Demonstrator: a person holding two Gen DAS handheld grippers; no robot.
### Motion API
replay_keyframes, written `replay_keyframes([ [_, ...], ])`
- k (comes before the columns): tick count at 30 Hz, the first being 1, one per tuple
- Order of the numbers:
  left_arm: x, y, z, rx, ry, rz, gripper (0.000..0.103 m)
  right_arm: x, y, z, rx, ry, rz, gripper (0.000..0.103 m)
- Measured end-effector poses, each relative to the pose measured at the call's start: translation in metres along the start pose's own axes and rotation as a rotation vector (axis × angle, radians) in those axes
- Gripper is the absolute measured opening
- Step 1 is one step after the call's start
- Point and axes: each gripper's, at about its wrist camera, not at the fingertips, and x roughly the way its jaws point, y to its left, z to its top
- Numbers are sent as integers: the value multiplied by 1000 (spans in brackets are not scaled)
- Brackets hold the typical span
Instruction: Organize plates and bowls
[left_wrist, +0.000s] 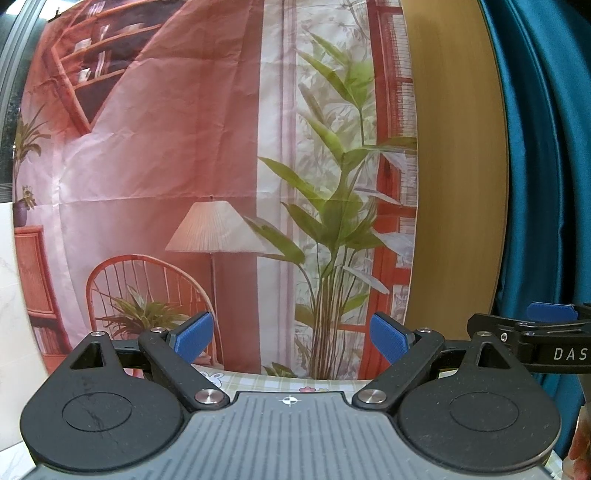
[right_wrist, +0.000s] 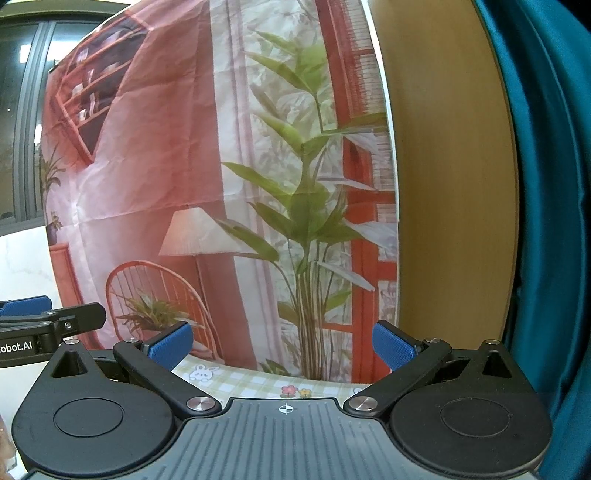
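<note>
No plates or bowls show in either view. My left gripper (left_wrist: 291, 338) is open, its blue pads (left_wrist: 195, 339) spread wide with nothing between them. It is raised and faces a printed backdrop. My right gripper (right_wrist: 282, 345) is also open and holds nothing. In the left wrist view the right gripper (left_wrist: 532, 332) sticks in from the right edge. In the right wrist view the left gripper (right_wrist: 44, 321) pokes in at the left edge. Both hover level above a checked tablecloth (right_wrist: 258, 380).
A printed cloth backdrop (left_wrist: 184, 166) with a lamp, chair and plant hangs straight ahead. Right of it stand a wooden panel (left_wrist: 458, 166) and a teal curtain (left_wrist: 550, 147). A white marble wall (right_wrist: 26, 258) and a dark window (right_wrist: 22, 110) lie to the left.
</note>
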Motion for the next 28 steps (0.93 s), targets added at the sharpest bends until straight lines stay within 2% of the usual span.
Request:
replay_keyframes([
  [28,0,3,-1,2,3,11,93,-1,-1,-1,4,1,-2,103],
])
